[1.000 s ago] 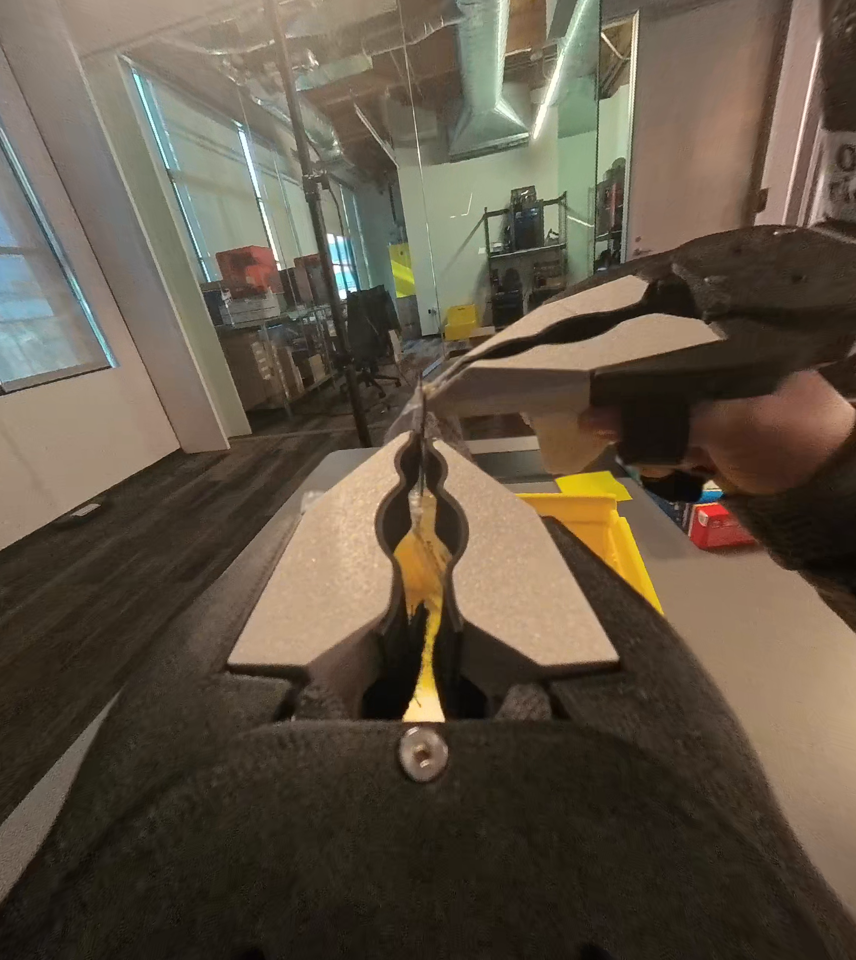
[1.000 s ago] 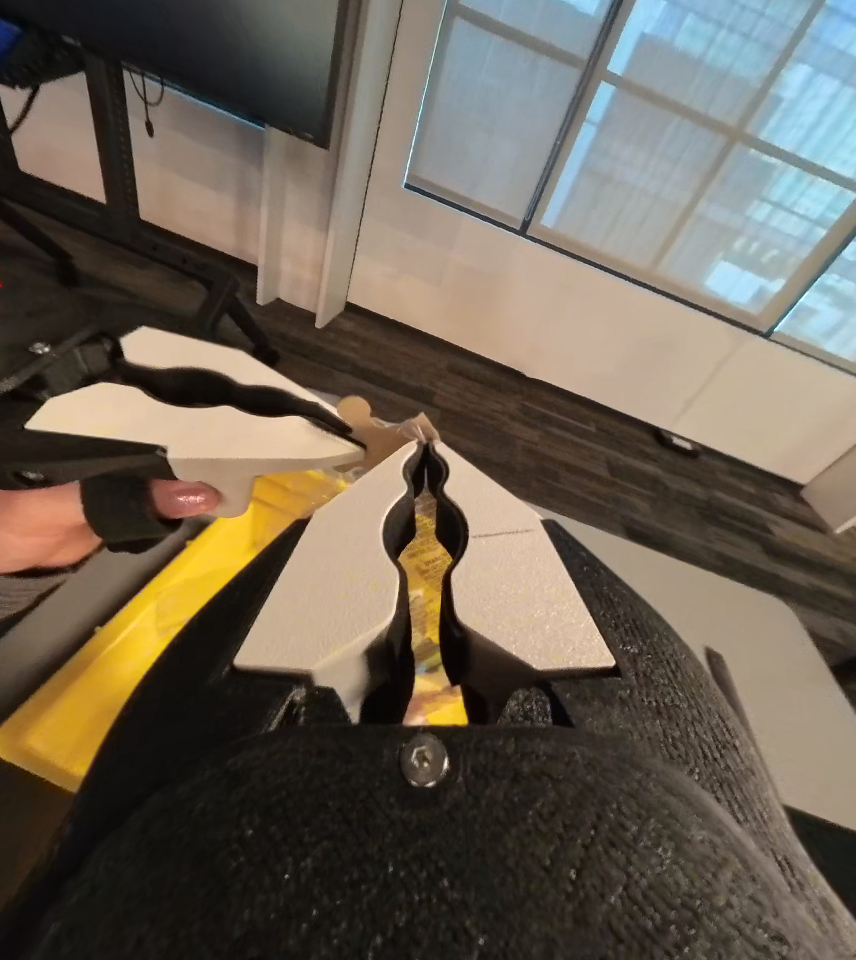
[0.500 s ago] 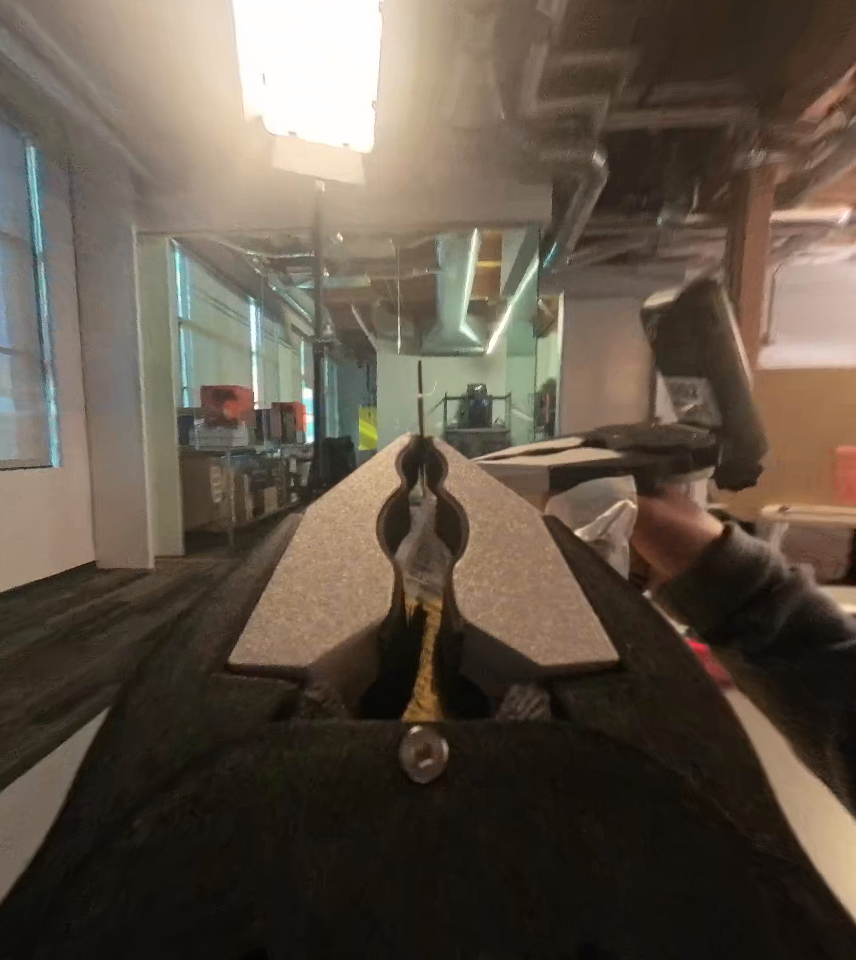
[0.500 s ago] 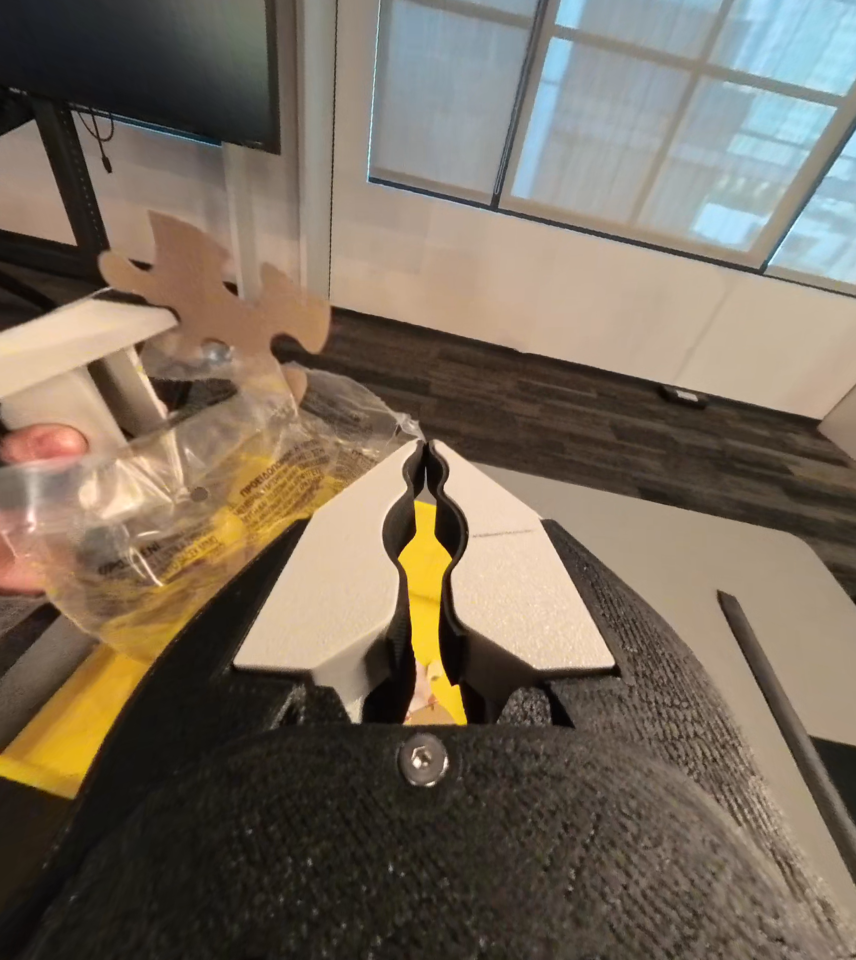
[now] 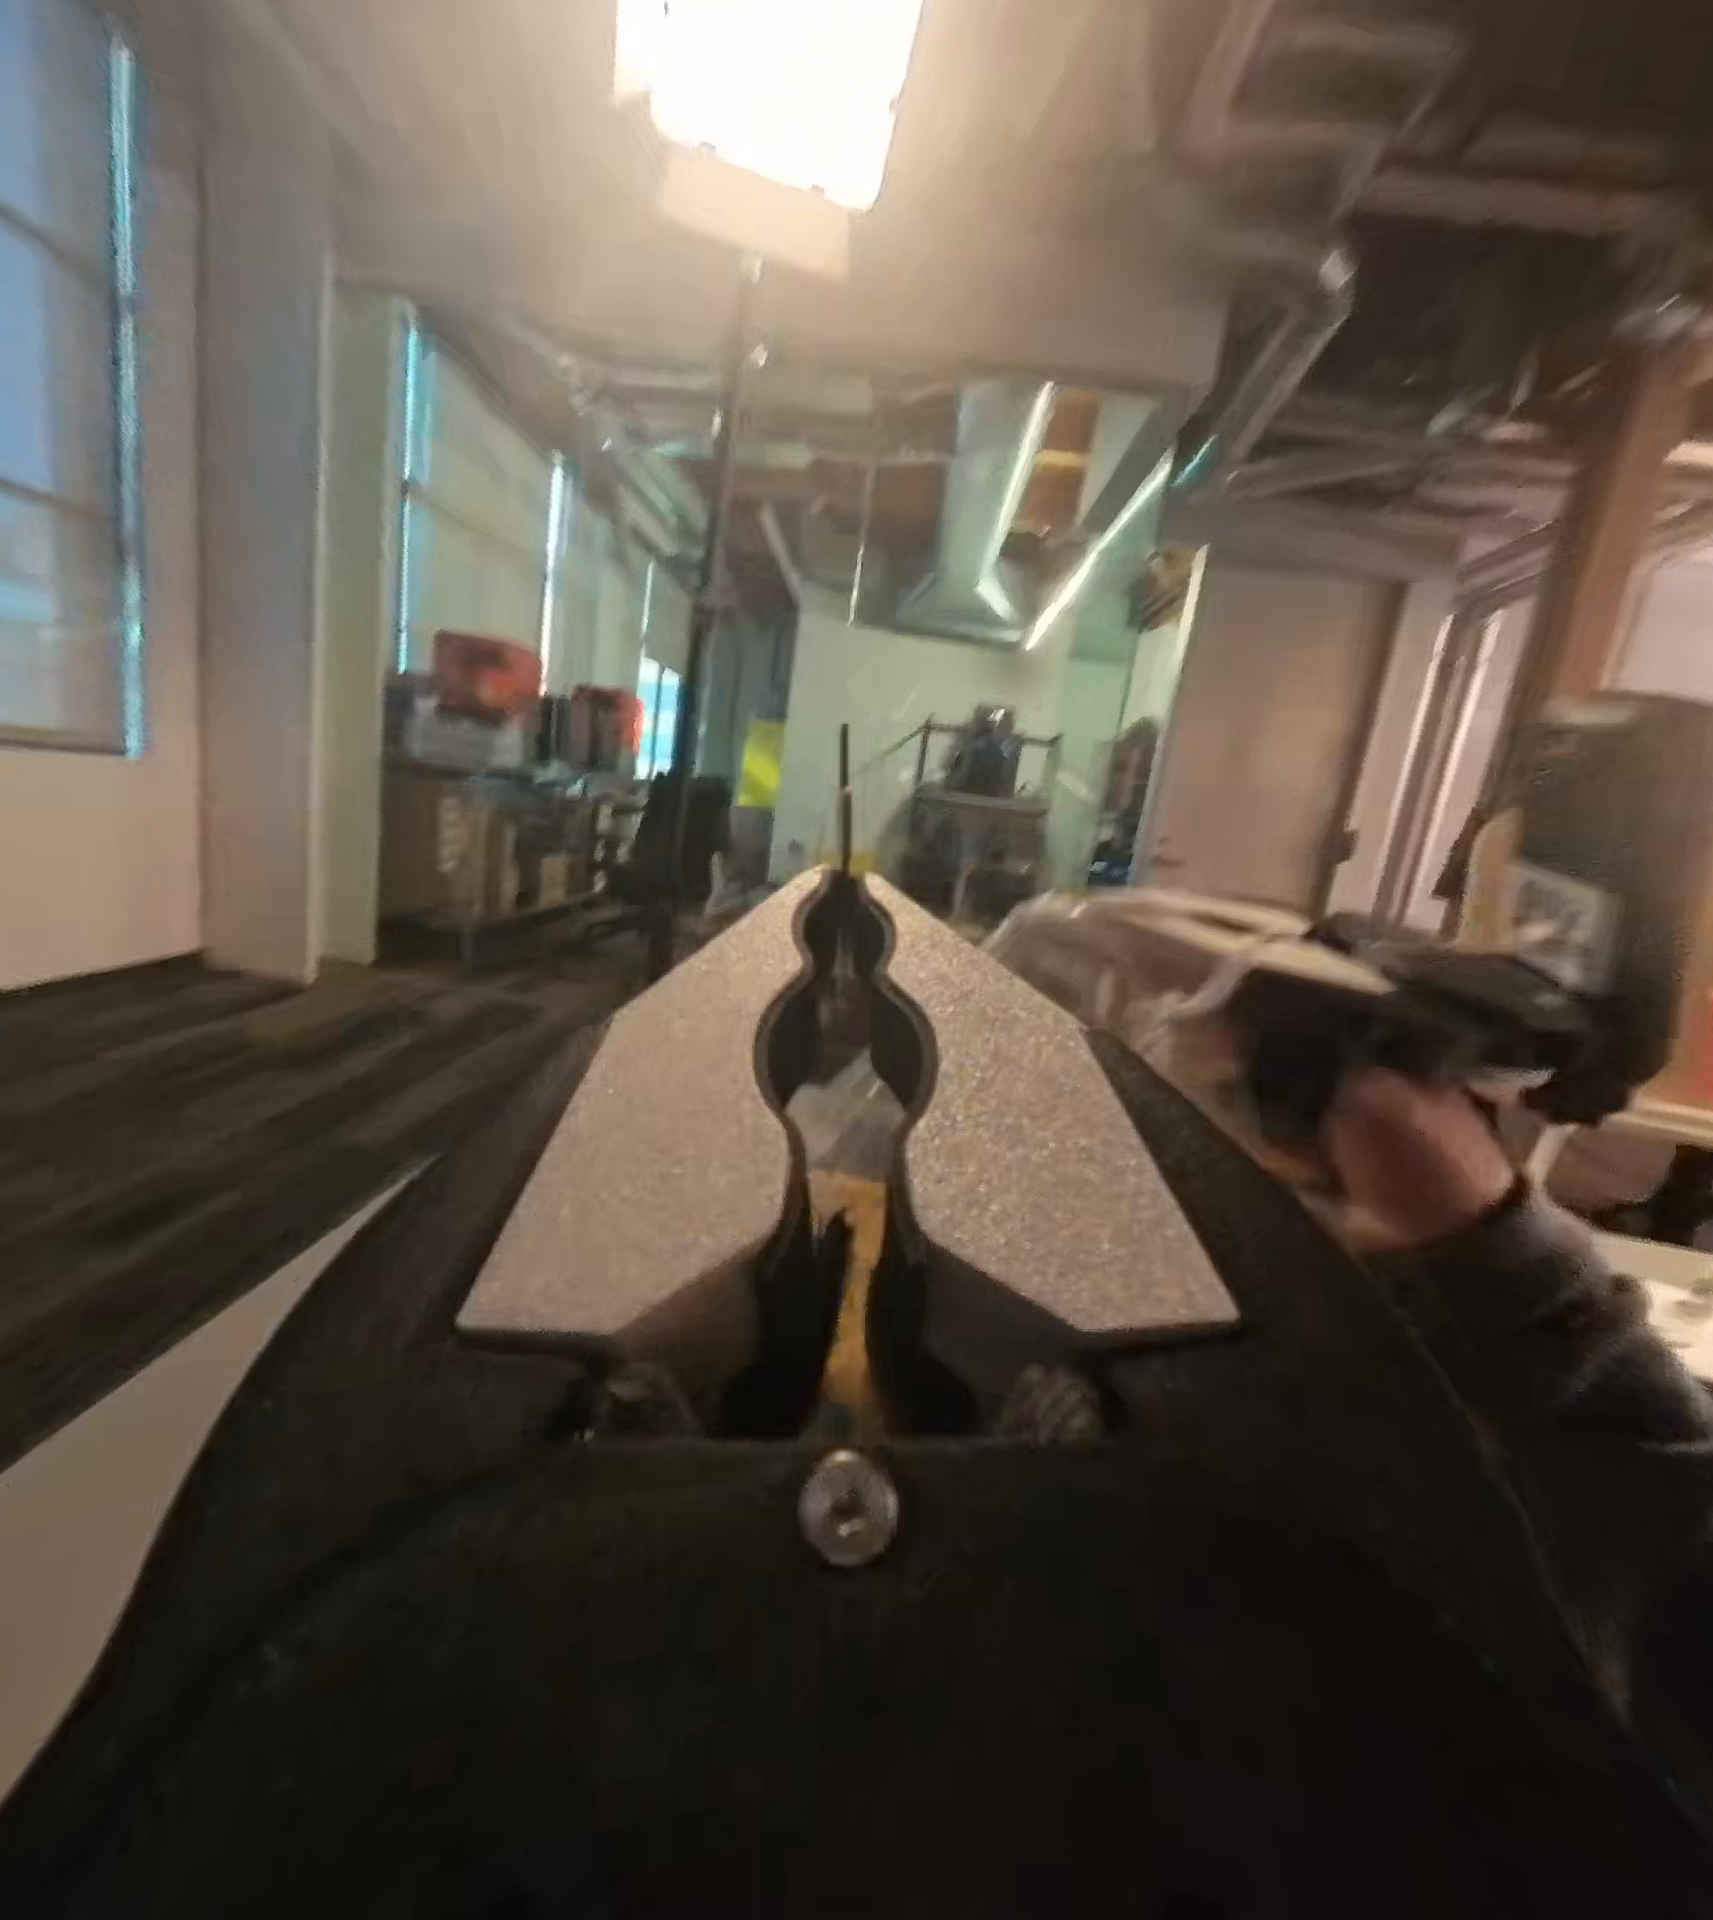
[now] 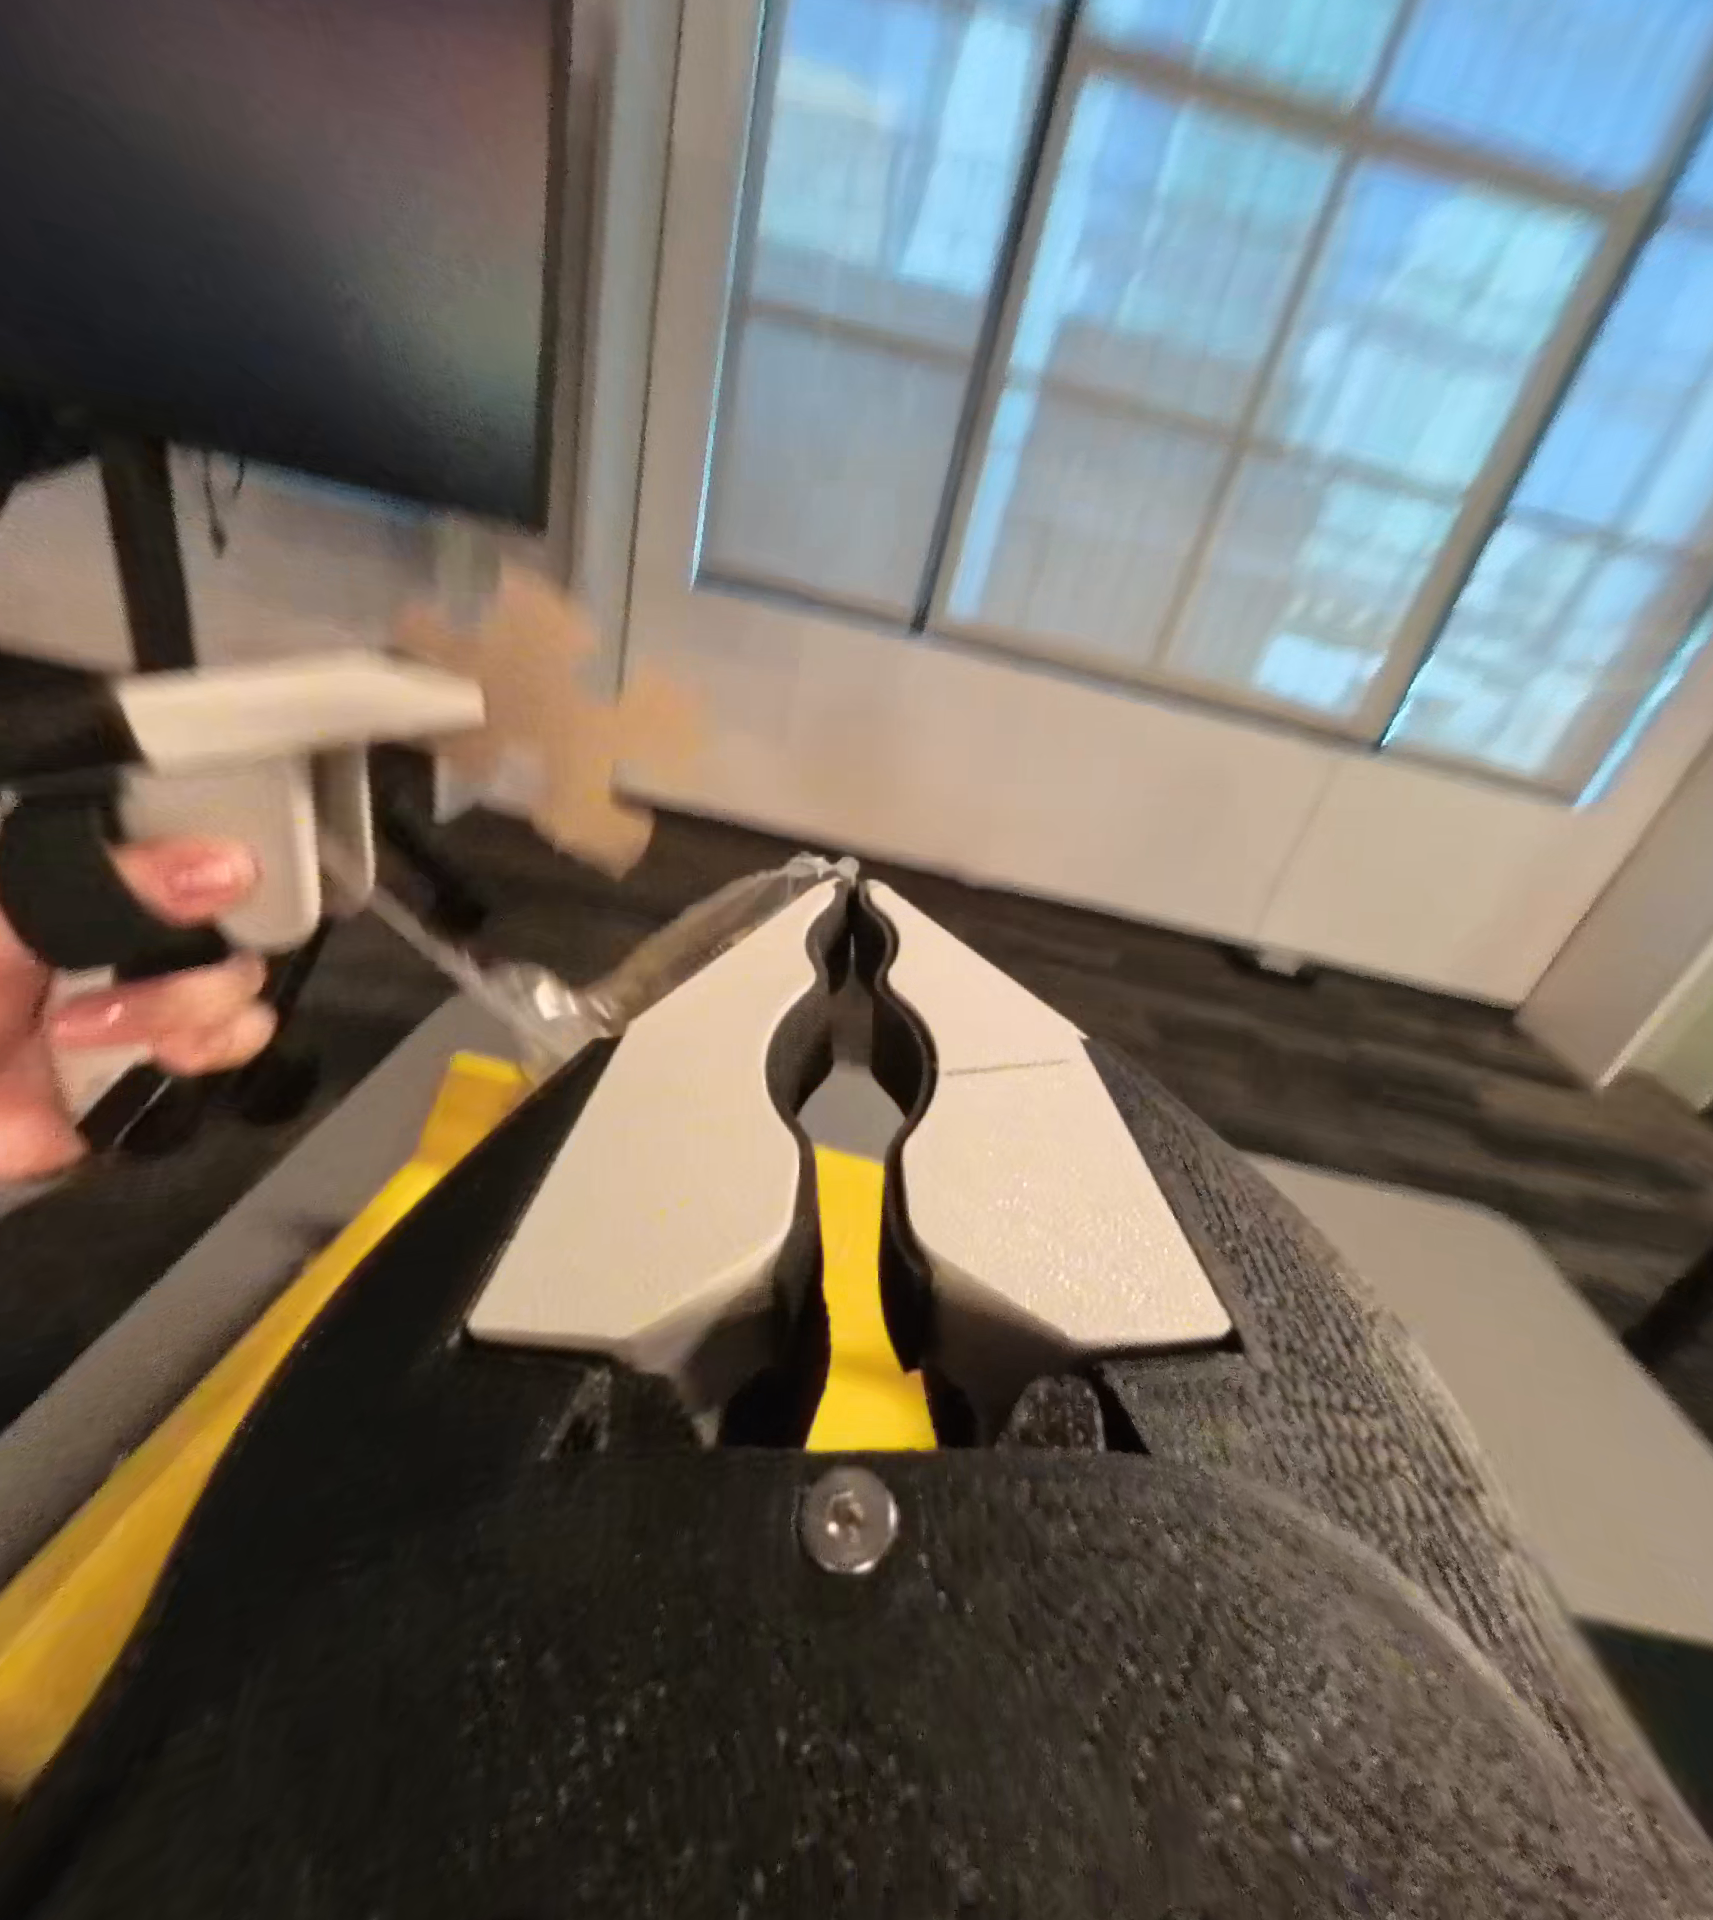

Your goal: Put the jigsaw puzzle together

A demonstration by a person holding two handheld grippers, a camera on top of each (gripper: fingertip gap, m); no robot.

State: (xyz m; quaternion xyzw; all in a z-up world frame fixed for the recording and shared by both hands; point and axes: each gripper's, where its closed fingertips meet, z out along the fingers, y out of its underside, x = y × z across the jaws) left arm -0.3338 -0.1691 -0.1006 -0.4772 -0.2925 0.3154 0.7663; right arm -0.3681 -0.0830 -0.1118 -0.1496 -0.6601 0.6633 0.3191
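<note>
grippers drawn farther apart than half a second ago, left gripper (image 5: 841,878) clamped on brown puzzle piece (image 6: 561,717), right gripper (image 6: 850,888) pinching clear plastic bag (image 6: 727,914) above yellow bin (image 6: 239,1340)

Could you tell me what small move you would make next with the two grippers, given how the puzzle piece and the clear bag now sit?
I would probably draw the left gripper, shut on the cardboard puzzle piece, slightly farther from the right gripper, which pinches the clear plastic bag. The piece looks free of the bag.
</note>
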